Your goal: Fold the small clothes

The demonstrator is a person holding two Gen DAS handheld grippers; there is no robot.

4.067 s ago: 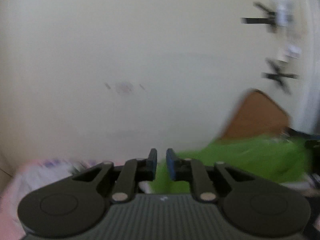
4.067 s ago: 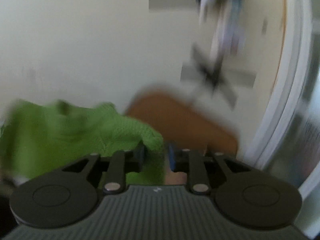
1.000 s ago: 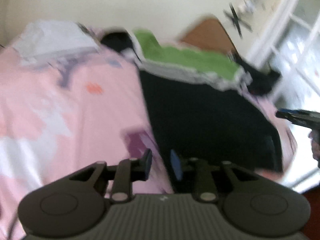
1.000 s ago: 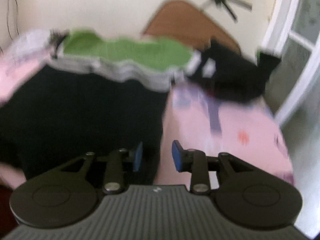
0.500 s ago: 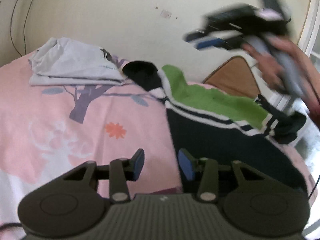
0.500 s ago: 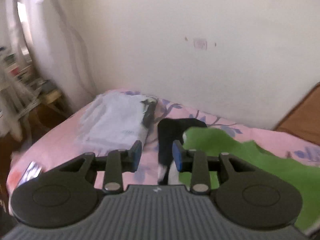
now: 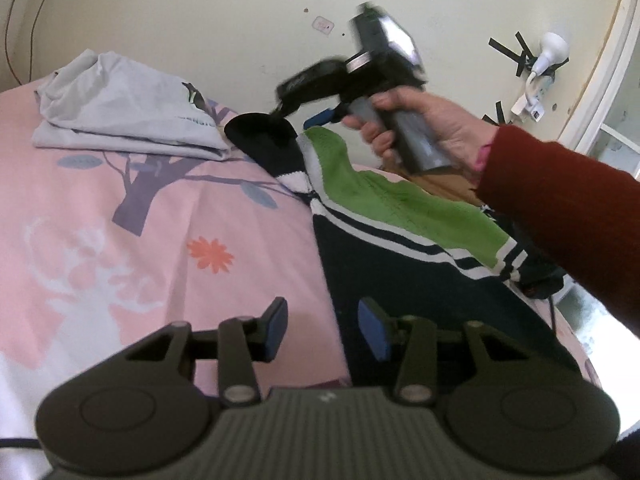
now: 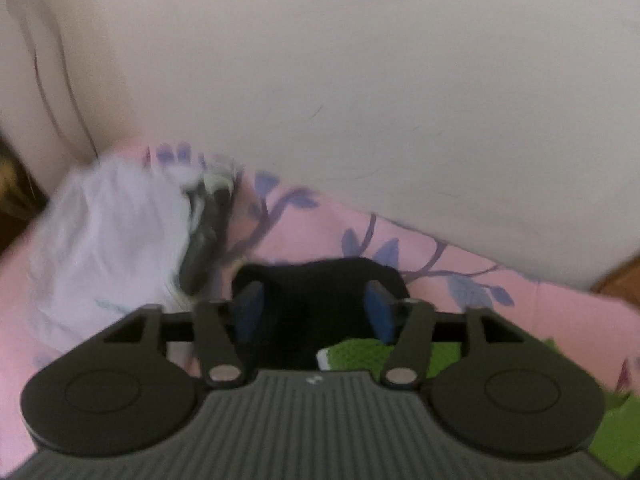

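Note:
A small sweater [image 7: 400, 272], dark navy with a green top and white stripes, lies spread on the pink bed. Its dark left sleeve [image 7: 264, 136] reaches toward the wall. My left gripper [image 7: 322, 326] is open and empty, low over the sweater's left edge. My right gripper [image 7: 304, 114], held in a hand with a red cuff, hovers at that sleeve. In the right wrist view the right gripper [image 8: 310, 312] is open, its jaws on either side of the dark sleeve end [image 8: 320, 280]. Green fabric [image 8: 368, 354] shows just below.
A folded pale grey garment [image 7: 120, 104] lies at the back left of the bed [image 7: 120, 260], also in the right wrist view [image 8: 108, 240]. The cream wall [image 7: 200, 20] stands right behind. A brown headboard [image 7: 448, 186] and a window frame [image 7: 600, 80] are at the right.
Both grippers let go of the sweater, which now lies flat. My right gripper swung left across it to the far left sleeve and opened wider. My left gripper opened slightly more.

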